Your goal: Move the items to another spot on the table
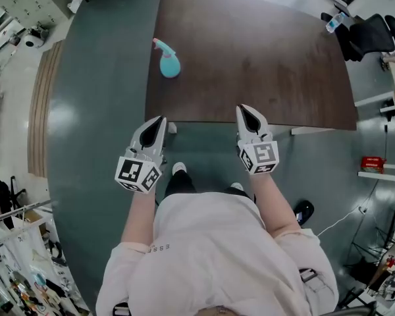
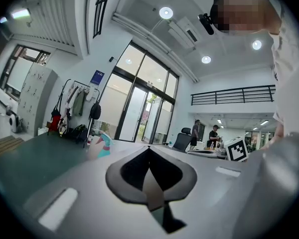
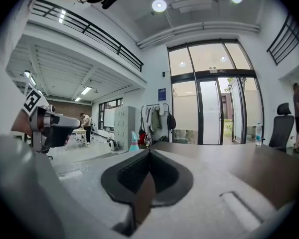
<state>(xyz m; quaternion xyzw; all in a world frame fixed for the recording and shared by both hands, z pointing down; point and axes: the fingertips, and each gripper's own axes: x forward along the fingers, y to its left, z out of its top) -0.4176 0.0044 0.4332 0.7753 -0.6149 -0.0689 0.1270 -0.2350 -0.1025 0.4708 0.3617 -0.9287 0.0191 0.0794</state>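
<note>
Spray bottle (image 1: 168,61) near left edge, dark brown table (image 1: 270,64); grey-green floor (image 1: 99,117).

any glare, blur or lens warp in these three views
Head view: wide-angle bend curves the table edges, soft glare patches on the floor. Left gripper view: strong fisheye, dark corners, ceiling lights blown out, spray bottle soft. Right gripper view: same fisheye bows the balcony railing; glass doors glow bright.
</note>
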